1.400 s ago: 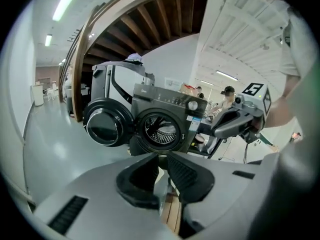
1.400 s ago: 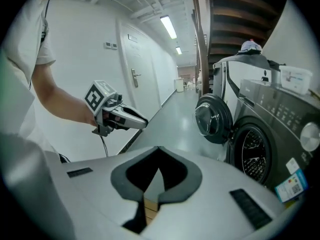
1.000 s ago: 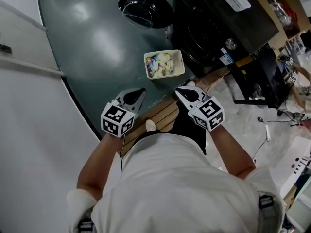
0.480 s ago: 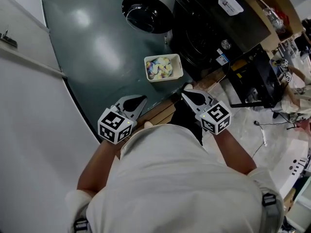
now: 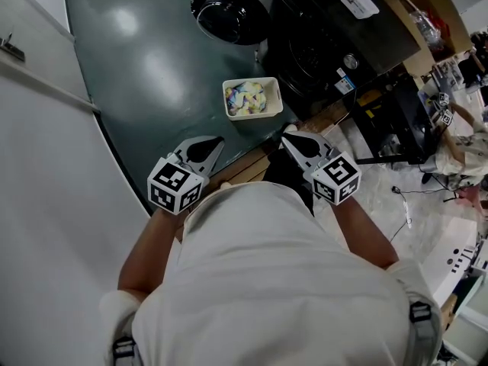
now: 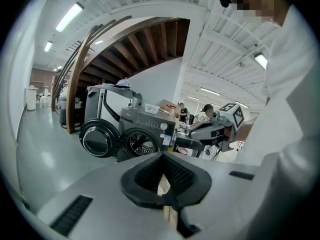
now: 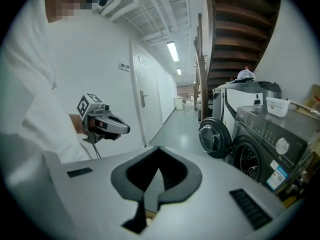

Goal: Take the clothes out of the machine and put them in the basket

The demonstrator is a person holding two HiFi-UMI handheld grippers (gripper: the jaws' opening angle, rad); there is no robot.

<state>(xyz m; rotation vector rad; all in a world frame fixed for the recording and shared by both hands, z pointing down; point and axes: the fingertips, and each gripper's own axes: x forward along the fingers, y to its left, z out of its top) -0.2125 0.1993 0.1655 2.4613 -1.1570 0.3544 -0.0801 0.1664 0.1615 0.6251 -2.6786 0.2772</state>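
Both empty and pinched together, left gripper (image 5: 214, 143) and right gripper (image 5: 293, 141) are pulling back from the basket (image 5: 252, 81) of clothes (image 5: 248, 97) at 12 o'clock. Looks basically done.

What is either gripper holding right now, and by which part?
Nothing. The left gripper and right gripper both show jaws shut together, empty; the white basket of colourful clothes sits apart on the floor.

floor (image 5: 145, 67): dark grey-green, glossy, lights bouncing off it
basket (image 5: 255, 115): white, down on the floor, near the washing machine (image 5: 335, 36), colourful clothes (image 5: 248, 97) inside
washing machine: dark, standing on the floor, round door (image 5: 229, 10) swung open
wooden planks (image 5: 245, 171): lying along the floor's near edge
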